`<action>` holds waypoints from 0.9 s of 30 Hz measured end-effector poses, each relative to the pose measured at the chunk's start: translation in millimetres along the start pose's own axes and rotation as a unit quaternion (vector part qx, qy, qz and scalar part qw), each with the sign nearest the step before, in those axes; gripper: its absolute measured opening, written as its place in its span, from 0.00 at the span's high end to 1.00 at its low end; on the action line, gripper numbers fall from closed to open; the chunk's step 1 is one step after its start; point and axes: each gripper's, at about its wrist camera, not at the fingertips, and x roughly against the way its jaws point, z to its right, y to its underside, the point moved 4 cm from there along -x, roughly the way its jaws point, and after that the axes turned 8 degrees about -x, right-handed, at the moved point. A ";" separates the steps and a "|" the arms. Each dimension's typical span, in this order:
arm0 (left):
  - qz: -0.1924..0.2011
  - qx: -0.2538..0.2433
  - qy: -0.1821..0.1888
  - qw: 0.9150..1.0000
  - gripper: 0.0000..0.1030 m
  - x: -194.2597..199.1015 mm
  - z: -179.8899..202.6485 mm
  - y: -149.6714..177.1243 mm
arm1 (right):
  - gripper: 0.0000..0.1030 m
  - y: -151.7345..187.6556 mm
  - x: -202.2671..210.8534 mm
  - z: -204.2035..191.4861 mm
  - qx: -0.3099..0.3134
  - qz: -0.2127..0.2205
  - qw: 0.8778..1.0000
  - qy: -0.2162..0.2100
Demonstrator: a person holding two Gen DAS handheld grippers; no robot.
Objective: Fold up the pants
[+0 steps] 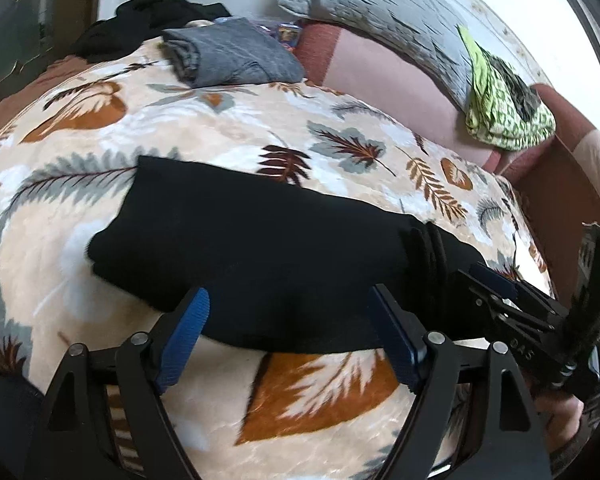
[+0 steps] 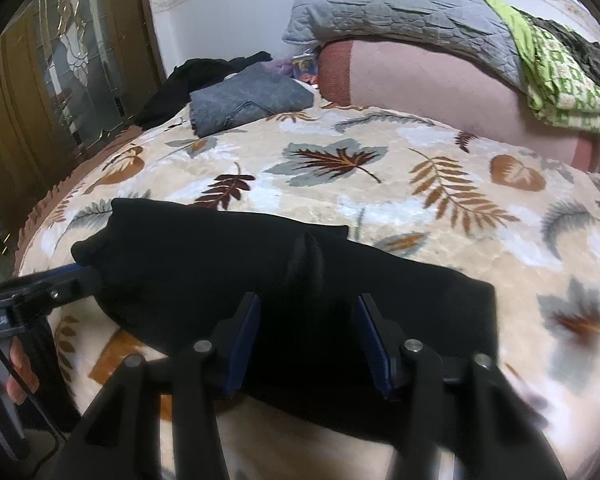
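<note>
Black pants (image 1: 260, 248) lie folded into a long band across a leaf-patterned blanket (image 1: 204, 128) on a bed. My left gripper (image 1: 289, 292) is open, its blue pads straddling the band's near edge without pressing on it. At the right of that view the right gripper (image 1: 496, 284) reaches in over the ribbed end of the pants. In the right wrist view the pants (image 2: 220, 272) run from the left edge under my right gripper (image 2: 308, 300), which stands open above the cloth. The left gripper (image 2: 72, 276) shows at the left, beside the end of the band.
Folded grey jeans (image 1: 232, 56) and a heap of black clothes (image 1: 148, 16) sit at the far side of the bed. A grey quilted pillow (image 1: 380, 12) and a green patterned cloth (image 1: 504, 108) rest on pink bedding. A wooden door with glass (image 2: 60, 80) stands at the left.
</note>
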 end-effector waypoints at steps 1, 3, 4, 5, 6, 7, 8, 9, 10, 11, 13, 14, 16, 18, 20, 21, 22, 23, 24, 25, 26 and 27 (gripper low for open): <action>0.000 0.007 -0.001 1.000 0.21 2.0 -5.0 2.1 | 0.50 -1.7 -2.4 -2.6 0.002 -0.001 1.000 -0.005; -0.003 0.022 -0.007 1.000 0.21 4.5 -15.7 6.3 | 0.47 -5.4 -7.3 -8.7 0.006 -0.004 1.000 -0.015; -0.004 0.031 -0.009 0.999 0.21 5.6 -21.2 9.1 | 0.45 -7.3 -9.8 -11.9 0.010 -0.005 1.000 -0.021; -0.005 0.037 -0.011 0.999 0.21 6.2 -25.6 11.2 | 0.45 -9.8 -13.1 -16.2 0.015 -0.007 1.000 -0.027; -0.006 0.043 -0.014 0.999 0.21 6.1 -29.9 12.8 | 0.45 -13.4 -17.8 -21.8 0.024 -0.009 0.999 -0.028; -0.007 0.049 -0.019 0.999 0.21 5.9 -35.0 14.8 | 0.45 -15.7 -21.1 -26.1 0.029 -0.011 0.999 -0.027; -0.008 0.052 -0.022 0.998 0.21 5.8 -37.9 15.7 | 0.45 -18.9 -26.0 -32.4 0.038 -0.013 0.999 -0.026; -0.008 0.056 -0.025 0.998 0.21 5.8 -41.7 17.1 | 0.45 -20.8 -29.0 -36.9 0.043 -0.015 0.999 -0.027; -0.008 0.061 -0.028 0.998 0.21 5.9 -45.4 18.1 | 0.45 -23.6 -33.1 -43.1 0.050 -0.017 0.998 -0.031; -0.007 0.067 -0.031 0.997 0.21 6.1 -49.2 19.0 | 0.45 -25.5 -35.7 -46.9 0.054 -0.018 0.998 -0.033; -0.003 0.080 -0.038 0.996 0.21 7.1 -57.1 20.0 | 0.45 -32.1 -44.4 -61.9 0.072 -0.022 0.996 -0.043; -0.002 0.087 -0.041 0.995 0.21 6.9 -61.2 20.5 | 0.45 -34.6 -48.3 -68.7 0.082 -0.023 0.995 -0.045; -0.004 0.096 -0.040 0.995 0.21 5.0 -67.1 20.9 | 0.44 -38.7 -56.6 -81.9 0.105 -0.025 0.993 -0.041; -0.006 0.100 -0.043 0.994 0.21 3.1 -71.2 20.7 | 0.44 -41.8 -62.3 -93.7 0.125 -0.023 0.991 -0.031; -0.005 0.102 -0.048 0.994 0.21 1.9 -75.3 20.9 | 0.44 -45.2 -66.1 -103.1 0.133 -0.021 0.991 -0.029; -0.005 0.103 -0.050 0.993 0.21 1.3 -76.9 20.9 | 0.43 -46.1 -67.5 -106.0 0.135 -0.021 0.990 -0.029; -0.005 0.105 -0.052 0.993 0.21 0.2 -79.0 21.1 | 0.42 -47.2 -69.7 -109.2 0.137 -0.022 0.990 -0.028; -0.006 0.107 -0.053 0.993 0.21 -0.7 -80.8 21.4 | 0.41 -48.1 -71.7 -113.8 0.142 -0.020 0.989 -0.026; -0.006 0.111 -0.053 0.992 0.21 -1.9 -83.0 22.0 | 0.41 -48.5 -72.8 -115.9 0.145 -0.018 0.989 -0.027; -0.007 0.113 -0.052 0.992 0.21 -2.9 -84.8 22.0 | 0.40 -48.9 -73.3 -117.7 0.148 -0.018 0.988 -0.029; -0.008 0.114 -0.051 0.992 0.21 -3.8 -85.9 22.4 | 0.40 -49.2 -75.2 -121.0 0.151 -0.019 0.988 -0.031; -0.008 0.116 -0.051 0.992 0.21 -4.5 -86.4 22.3 | 0.40 -49.5 -76.4 -123.0 0.153 -0.021 0.987 -0.033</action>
